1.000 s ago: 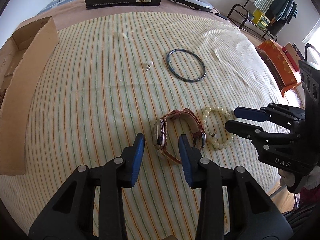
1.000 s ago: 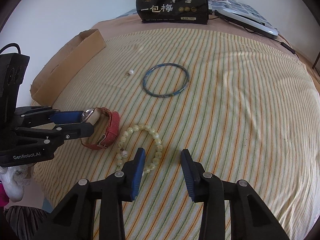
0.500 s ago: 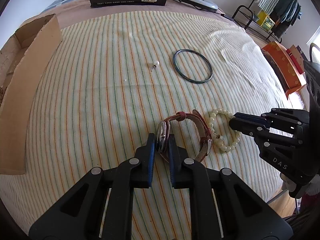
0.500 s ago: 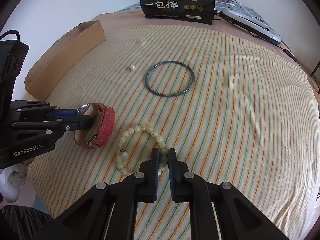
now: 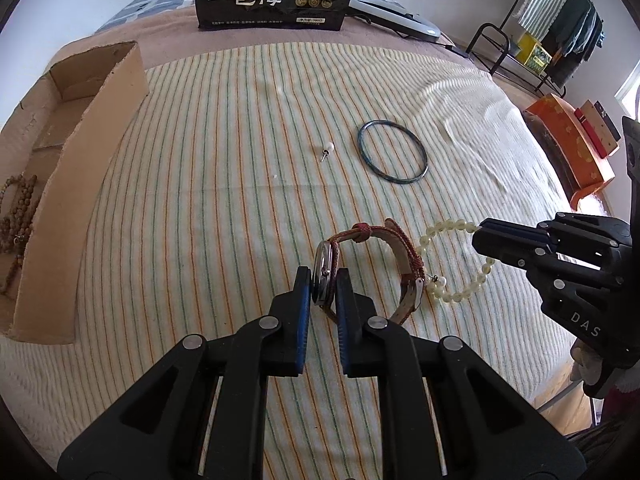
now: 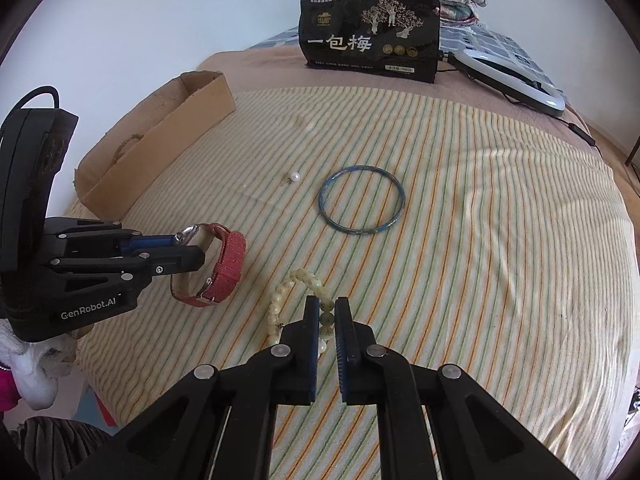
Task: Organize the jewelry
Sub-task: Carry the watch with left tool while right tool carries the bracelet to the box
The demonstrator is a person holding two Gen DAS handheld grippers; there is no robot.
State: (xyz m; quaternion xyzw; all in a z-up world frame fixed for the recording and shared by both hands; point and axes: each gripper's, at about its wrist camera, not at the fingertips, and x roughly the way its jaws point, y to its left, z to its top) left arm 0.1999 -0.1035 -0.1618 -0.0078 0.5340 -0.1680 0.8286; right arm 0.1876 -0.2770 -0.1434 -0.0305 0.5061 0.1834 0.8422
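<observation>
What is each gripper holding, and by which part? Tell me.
The left gripper is shut on the watch, pinching its case edge-on. The right gripper is shut on the bead bracelet, gripping a few beads on its near right side.

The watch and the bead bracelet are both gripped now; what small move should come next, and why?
Probably lift both straight up a little. The left claw is shut on the watch and the right claw on the bead bracelet, which lie close together, before carrying them toward the cardboard box.
</observation>
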